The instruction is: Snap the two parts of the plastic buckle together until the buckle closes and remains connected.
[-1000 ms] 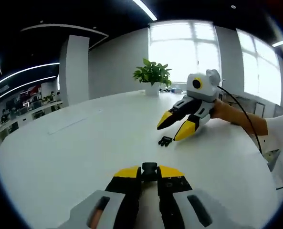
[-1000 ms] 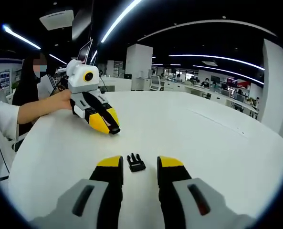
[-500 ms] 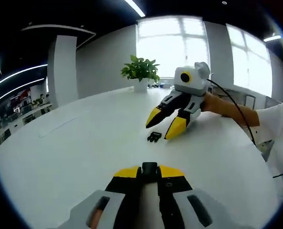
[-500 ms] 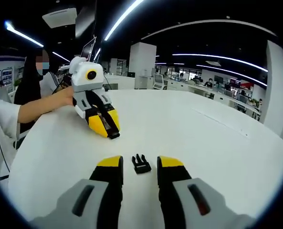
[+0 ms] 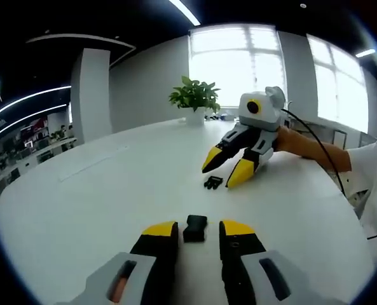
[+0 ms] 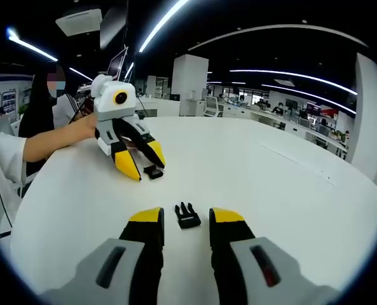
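Left gripper view: both buckle halves lie loose on the white tabletop.
The left gripper has its fingers spread around the socket half. The right gripper also has its fingers parted, with the pronged half between their tips.

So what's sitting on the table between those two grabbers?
Both halves of the black buckle: the pronged piece between the right gripper jaws, the socket piece between the left gripper jaws. Between them is bare white table, seen in both gripper views.
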Demonstrator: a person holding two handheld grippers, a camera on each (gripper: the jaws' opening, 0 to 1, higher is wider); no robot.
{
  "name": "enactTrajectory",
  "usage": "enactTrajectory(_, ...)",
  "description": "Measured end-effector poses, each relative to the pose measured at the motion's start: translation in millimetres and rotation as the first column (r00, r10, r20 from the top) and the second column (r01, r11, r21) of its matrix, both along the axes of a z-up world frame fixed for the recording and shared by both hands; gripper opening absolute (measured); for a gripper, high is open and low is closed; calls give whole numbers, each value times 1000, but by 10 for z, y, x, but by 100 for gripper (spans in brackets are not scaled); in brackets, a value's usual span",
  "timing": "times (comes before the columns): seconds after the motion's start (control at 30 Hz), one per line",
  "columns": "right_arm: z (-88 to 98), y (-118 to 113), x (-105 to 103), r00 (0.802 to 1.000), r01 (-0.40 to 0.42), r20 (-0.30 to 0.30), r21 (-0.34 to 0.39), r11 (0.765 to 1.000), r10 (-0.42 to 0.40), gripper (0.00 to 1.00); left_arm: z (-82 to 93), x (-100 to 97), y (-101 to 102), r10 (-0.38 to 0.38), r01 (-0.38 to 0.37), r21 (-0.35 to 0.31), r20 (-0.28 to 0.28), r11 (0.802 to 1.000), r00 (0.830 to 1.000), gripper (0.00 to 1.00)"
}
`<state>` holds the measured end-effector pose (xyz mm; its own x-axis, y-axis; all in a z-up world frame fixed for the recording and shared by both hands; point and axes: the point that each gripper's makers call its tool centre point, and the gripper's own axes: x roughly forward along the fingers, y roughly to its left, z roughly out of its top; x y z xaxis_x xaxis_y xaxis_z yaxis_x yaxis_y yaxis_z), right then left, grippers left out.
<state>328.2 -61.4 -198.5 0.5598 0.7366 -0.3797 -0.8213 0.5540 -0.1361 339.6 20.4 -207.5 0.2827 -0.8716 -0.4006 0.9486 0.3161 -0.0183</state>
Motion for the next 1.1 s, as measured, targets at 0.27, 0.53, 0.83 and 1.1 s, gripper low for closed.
enactTrajectory(0.27,-29,-24,20,1000,13,-16,1,1000,-13,27,1,65,64,22,-23,-25,-27,999,999,22)
enactTrajectory(0.53,-30,-36,49,999,26,-28,19,999,-25,26,4,62,65,21,-22,-33,-33,999,999,19)
enactTrajectory(0.83,-42,-12,61,997,42,-70,63,997,-37,20,4,28,40,11,-12,-31,-43,999,999,17)
enactTrajectory(1.1,-43,32,10,997,17,-76,73,997,-11,14,6,29,41,17,-20,-41,-73,999,997,12)
